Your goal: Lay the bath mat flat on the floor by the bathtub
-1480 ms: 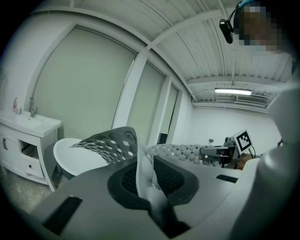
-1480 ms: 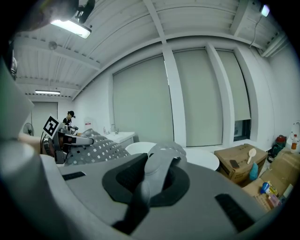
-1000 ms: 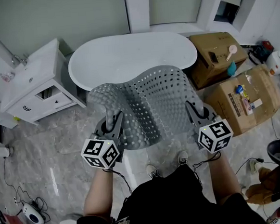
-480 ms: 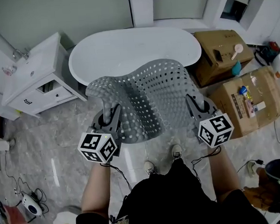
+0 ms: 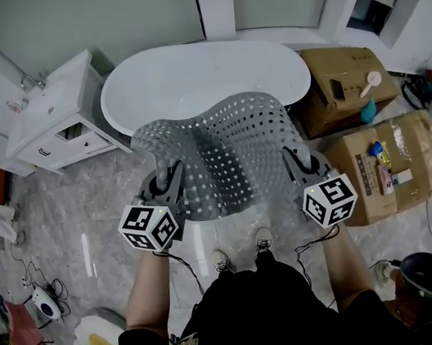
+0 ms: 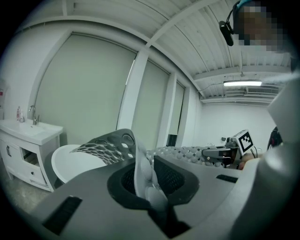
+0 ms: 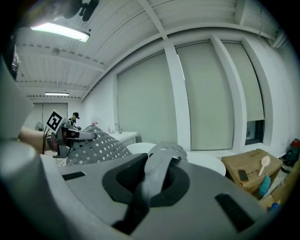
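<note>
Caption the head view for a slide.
The left gripper and right gripper hold a perforated bath mat before the bathtub.

One mat (image 5: 230, 159). One tub (image 5: 193, 77), far. One vanity (image 5: 54, 106), far left. Two grippers (one at each side of the mat): left gripper (image 5: 173, 173), right gripper (image 5: 289, 158). Two boxes at right: far box (image 5: 341, 65), near box (image 5: 415, 152). Two shoes, near: left shoe (image 5: 221, 261), right shoe (image 5: 263, 239).

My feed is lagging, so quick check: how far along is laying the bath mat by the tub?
Done: the grey perforated rubber bath mat is picked up, with the left gripper and right gripper each shut on its near edge. In hand: it is held up, sagging, before the white oval bathtub. Left: lowering it and spreading it flat on the grey marble floor.
</note>
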Demonstrator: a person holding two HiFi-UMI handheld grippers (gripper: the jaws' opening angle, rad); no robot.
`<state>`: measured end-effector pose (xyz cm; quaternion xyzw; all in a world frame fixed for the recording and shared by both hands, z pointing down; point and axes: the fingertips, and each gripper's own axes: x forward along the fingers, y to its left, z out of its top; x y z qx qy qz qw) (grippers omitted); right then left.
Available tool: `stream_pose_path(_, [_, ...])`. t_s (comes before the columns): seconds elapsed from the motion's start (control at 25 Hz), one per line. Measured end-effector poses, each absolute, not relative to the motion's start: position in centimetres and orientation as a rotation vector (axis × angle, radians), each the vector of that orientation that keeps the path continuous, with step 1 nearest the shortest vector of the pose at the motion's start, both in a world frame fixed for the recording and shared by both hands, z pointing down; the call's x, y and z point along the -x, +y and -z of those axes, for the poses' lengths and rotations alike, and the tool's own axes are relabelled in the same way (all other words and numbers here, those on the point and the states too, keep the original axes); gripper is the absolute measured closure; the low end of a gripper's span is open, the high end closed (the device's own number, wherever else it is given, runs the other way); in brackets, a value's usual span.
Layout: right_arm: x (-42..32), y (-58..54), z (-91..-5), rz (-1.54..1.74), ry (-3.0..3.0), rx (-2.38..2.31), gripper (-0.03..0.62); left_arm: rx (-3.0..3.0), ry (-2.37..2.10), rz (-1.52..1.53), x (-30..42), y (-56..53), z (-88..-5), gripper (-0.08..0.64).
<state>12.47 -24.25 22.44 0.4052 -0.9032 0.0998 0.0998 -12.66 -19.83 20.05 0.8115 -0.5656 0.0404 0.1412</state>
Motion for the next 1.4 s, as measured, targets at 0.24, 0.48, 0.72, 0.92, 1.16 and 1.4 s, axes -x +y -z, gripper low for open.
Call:
stream_pose_path(0.24, [-15.6,-27.5,-24.3,-0.325,-2.682,-1.154,0.566,-2.315,-1.662,-0.155,9.1,-22.6,-21.7,0.507])
stream_pose_path(0.48, [-17.9,-29.7,-26.5,-0.355,-2.699,-1.129,0.566,-2.283,-1.688,-0.185,6.5,-24.3,-23.9,0.507])
stream_pose_path(0.72, [-18.6,-30.9,-29.0,-0.374,-2.695,-1.114,0.566,-2.24,-1.708,-0.22,6.0,-25.1,-26.7,0.506])
stream_pose_path(0.92, [-17.7,-31.3,-31.5,-0.371,-2.665,-1.11,0.566,-2.221,-1.692,-0.259,6.8,-25.7,-29.6,0.506])
stream_pose_path(1.16, [-16.3,-32.1,-35.1,-0.342,-2.627,-1.134,0.566,-2.238,-1.672,-0.349,8.3,-27.1,-33.9,0.506])
stream_pose_path(1.4, [-14.4,-32.2,-40.0,-0.354,-2.588,-1.179,0.566,-2.278,-1.651,-0.418,10.6,-27.8,-38.8,0.506])
